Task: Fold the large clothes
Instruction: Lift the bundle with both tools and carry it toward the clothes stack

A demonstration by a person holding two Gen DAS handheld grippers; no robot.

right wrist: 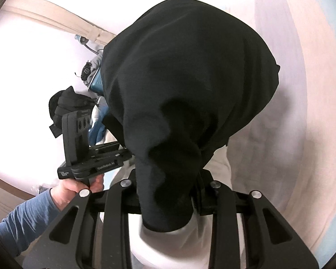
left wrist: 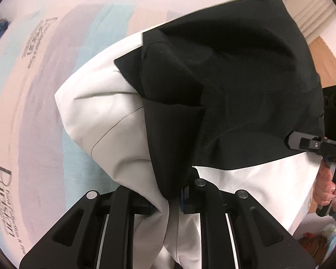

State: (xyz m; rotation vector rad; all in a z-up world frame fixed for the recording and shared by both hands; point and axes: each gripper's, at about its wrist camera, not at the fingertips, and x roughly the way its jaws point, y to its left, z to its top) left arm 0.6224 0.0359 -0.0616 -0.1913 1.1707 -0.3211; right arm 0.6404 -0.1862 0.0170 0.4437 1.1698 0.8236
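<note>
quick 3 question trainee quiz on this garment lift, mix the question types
1. True or false: the left gripper is shut on the garment.
2. The garment's two colours are: A black and white, B red and grey, C all blue.
3. Fill in: the sheet under the garment bears printed ____.

Key: 1 true. 2 A. 3 lettering.

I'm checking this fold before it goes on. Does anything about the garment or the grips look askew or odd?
Nothing damaged. The black-and-white garment hangs bunched, not flat, gathered into both the left gripper and the right gripper, above the pastel sheet.
</note>
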